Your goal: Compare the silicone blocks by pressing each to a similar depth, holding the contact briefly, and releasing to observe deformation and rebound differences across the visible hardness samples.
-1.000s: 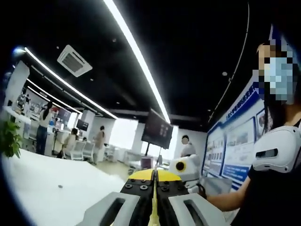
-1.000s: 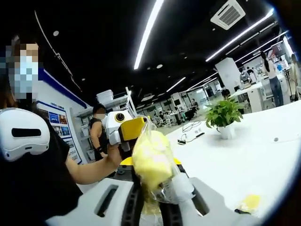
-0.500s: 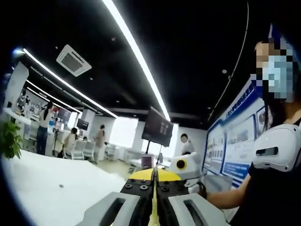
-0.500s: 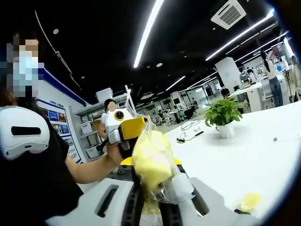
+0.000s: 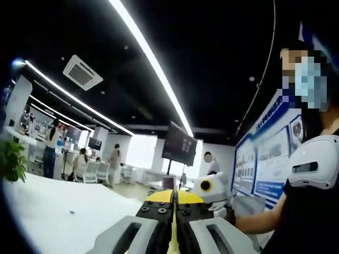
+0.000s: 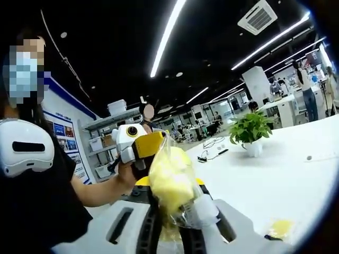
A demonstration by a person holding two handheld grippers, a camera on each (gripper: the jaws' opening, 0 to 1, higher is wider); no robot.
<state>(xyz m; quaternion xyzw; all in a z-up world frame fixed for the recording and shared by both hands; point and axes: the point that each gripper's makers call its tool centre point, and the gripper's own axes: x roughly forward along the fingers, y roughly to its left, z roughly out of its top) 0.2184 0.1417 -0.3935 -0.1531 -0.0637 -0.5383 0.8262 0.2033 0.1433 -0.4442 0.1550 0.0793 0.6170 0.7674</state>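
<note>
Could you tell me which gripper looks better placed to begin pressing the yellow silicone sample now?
Probably the right: the right gripper already grips the bagged yellow block, above the white table. The left gripper pinches a thin yellowish edge.

Two handheld grippers: the left gripper (image 5: 173, 241) and the right gripper (image 6: 175, 233). One clear bag of yellow material (image 6: 172, 182) in the right jaws. One yellow piece (image 6: 279, 228) and one potted plant (image 6: 251, 129) on the white table (image 6: 265, 180).

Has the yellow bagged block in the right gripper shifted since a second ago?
No. The bagged yellow block sits the same between the right gripper's jaws.
</note>
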